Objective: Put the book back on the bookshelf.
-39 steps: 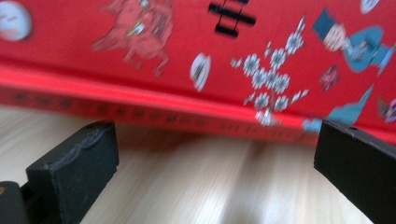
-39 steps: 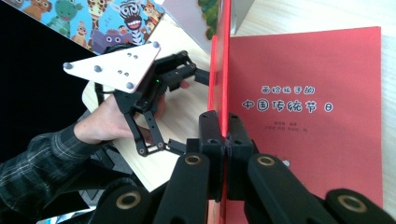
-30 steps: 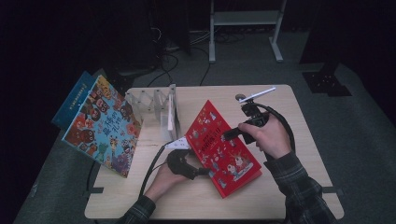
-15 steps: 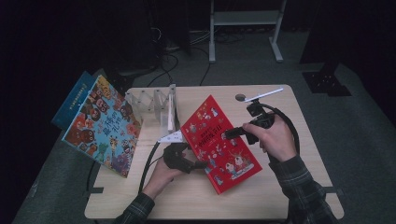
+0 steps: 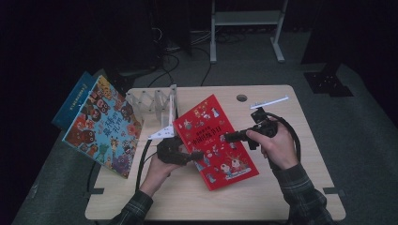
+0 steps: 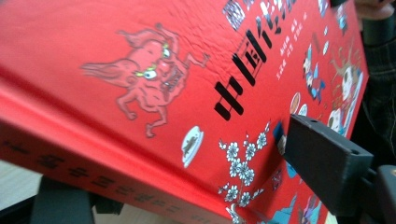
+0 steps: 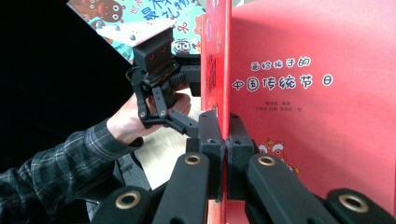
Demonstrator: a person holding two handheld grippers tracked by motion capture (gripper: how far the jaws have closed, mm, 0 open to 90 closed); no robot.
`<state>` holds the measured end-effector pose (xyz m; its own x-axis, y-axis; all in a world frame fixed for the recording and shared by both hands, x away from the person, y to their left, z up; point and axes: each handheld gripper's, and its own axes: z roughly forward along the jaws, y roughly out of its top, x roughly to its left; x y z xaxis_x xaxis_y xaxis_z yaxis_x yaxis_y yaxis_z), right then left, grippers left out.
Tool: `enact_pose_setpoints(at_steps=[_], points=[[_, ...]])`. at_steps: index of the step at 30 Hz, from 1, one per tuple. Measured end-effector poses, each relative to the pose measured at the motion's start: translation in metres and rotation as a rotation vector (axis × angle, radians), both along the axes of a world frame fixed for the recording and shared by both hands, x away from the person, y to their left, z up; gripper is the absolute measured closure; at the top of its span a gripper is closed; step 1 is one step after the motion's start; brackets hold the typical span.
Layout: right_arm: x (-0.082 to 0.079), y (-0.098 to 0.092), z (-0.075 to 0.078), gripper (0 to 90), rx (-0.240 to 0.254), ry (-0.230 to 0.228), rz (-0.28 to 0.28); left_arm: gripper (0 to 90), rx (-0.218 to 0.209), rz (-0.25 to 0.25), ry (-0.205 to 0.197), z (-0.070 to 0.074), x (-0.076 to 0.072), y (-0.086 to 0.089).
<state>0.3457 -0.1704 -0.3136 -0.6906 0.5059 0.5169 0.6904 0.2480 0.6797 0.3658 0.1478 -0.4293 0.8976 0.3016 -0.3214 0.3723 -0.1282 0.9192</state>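
Note:
A red picture book (image 5: 216,140) is held tilted just above the table's middle. My right gripper (image 5: 227,137) is shut on the book's right edge; in the right gripper view its jaws (image 7: 226,135) pinch the cover (image 7: 317,93). My left gripper (image 5: 195,154) is at the spine side. In the left gripper view one jaw is over the front cover (image 6: 187,70) and the other under the book. These jaws have just been closing, with the book's edge between them, but still stand apart from it.
A colourful blue picture book (image 5: 103,126) leans at the table's left edge, with a second blue book (image 5: 75,98) behind it. A pale folding rack (image 5: 155,105) stands behind the left hand. A white strip (image 5: 270,102) lies at the back right of the table (image 5: 281,197).
My left hand has moved away from the near edge and slightly left along the book's spine side. The book has shifted a little leftward. The right hand has stayed put.

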Motion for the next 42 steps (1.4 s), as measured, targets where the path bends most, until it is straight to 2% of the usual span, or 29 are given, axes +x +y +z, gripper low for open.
enact_pose_setpoints(at_steps=[5,17,23,28,35,42], points=[[-0.001,-0.004,-0.009,87.2,0.034,-0.034,0.024,28.5,-0.016,0.005,-0.008,0.005,0.0,0.005],[-0.004,-0.007,-0.036,83.3,0.035,-0.093,0.097,44.8,-0.045,-0.005,-0.037,0.014,-0.001,0.018],[-0.003,-0.009,-0.05,79.8,0.049,-0.094,0.13,55.3,-0.086,-0.033,-0.045,0.022,-0.003,0.022],[-0.003,-0.008,-0.06,78.8,0.061,-0.09,0.148,58.9,-0.09,-0.043,-0.047,0.024,-0.003,0.023],[-0.001,-0.007,-0.067,75.8,0.069,-0.084,0.158,66.7,-0.116,-0.071,-0.054,0.029,-0.005,0.025],[0.001,-0.005,-0.072,73.2,0.084,-0.087,0.167,72.7,-0.144,-0.094,-0.035,0.034,-0.007,0.027]])
